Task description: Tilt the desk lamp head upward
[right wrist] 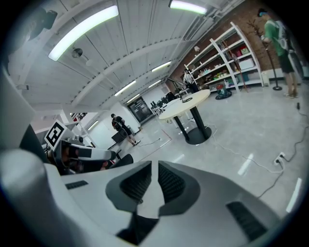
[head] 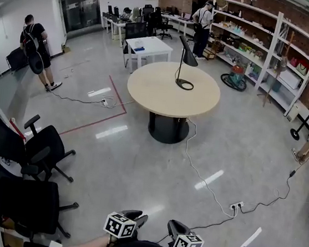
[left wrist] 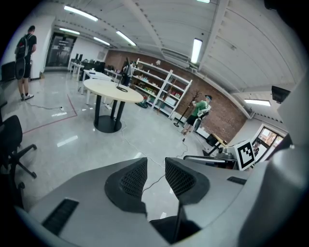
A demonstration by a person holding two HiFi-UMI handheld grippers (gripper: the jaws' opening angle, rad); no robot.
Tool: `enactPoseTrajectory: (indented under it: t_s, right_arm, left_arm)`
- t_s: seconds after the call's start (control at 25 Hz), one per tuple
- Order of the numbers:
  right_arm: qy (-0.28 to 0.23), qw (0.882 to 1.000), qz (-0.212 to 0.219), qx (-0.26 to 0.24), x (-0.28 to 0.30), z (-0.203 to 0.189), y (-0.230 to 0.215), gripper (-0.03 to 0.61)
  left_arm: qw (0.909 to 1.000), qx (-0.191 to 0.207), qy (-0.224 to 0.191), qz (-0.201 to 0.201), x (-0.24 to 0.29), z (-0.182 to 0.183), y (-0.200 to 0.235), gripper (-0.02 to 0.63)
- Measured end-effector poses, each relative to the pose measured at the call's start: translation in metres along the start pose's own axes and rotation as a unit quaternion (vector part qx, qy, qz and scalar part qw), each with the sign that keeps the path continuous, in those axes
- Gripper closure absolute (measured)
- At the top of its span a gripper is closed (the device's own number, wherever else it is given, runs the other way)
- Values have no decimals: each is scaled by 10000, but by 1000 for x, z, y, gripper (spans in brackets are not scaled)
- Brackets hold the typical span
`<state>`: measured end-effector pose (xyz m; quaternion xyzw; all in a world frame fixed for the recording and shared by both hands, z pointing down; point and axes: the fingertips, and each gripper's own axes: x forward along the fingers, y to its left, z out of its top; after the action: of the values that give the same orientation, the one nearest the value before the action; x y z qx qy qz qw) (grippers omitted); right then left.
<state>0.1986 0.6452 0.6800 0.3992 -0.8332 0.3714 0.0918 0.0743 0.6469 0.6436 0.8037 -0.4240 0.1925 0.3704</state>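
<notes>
Head view steeply down; gripper views low, forward; all share far table point(head: 153, 89), desk lamp point(head: 189, 53).

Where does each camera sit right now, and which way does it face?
Head view: on the person's head, facing forward and down at the round beige table with the black desk lamp; left gripper and right gripper show at the bottom.
Left gripper view: on the left gripper, facing the table; own jaws apart, empty.
Right gripper view: on the right gripper, facing the table; own jaws shut, empty.
Shared: all three show table and lamp, far off.
</notes>
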Motion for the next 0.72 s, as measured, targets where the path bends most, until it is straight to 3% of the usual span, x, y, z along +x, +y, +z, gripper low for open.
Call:
enactPoseTrajectory:
  t_s: [0.72]
  right_arm:
    - [229,9974,-658,-209,102,61,7,535]
  left_arm:
    - [9973,-131,-7,-718,32,88,95,491]
